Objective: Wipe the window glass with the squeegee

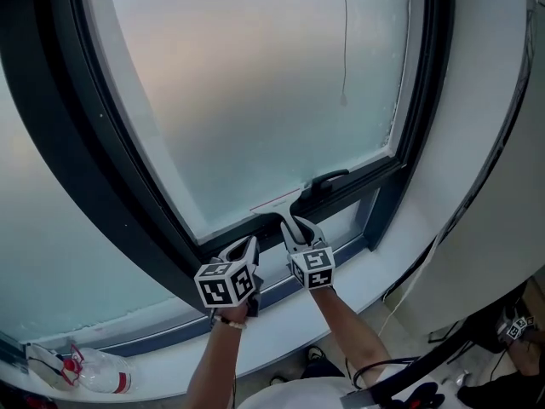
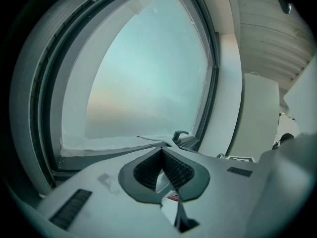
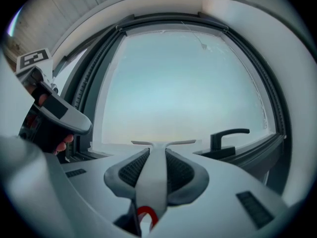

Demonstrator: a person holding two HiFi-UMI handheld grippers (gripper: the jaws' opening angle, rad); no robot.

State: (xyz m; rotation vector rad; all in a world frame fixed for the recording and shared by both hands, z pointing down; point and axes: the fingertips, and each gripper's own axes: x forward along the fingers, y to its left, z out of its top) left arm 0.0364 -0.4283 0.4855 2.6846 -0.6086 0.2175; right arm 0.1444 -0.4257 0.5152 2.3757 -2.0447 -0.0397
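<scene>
Right now the right tongs (image 1: 295,227) are clamped on the squeegee (image 1: 274,200), its blade low on the window glass (image 1: 255,83), just above the bottom frame. The left tongs (image 1: 248,247) are pinched together, empty. This looks like the end of a stroke; the next move likely calls for lifting the blade high for another pass.

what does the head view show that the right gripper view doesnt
Only the head view: the crumpled clear plastic bottle lying on the sill at lower left, and the person's two forearms. Only the right gripper view: the red loop at the handle end of the white plastic squeegee, and a close look at the right gripper shut on that handle. Both: the frosted window glass, the black lever window handle, and the squeegee's blade at the pane's bottom edge.
</scene>
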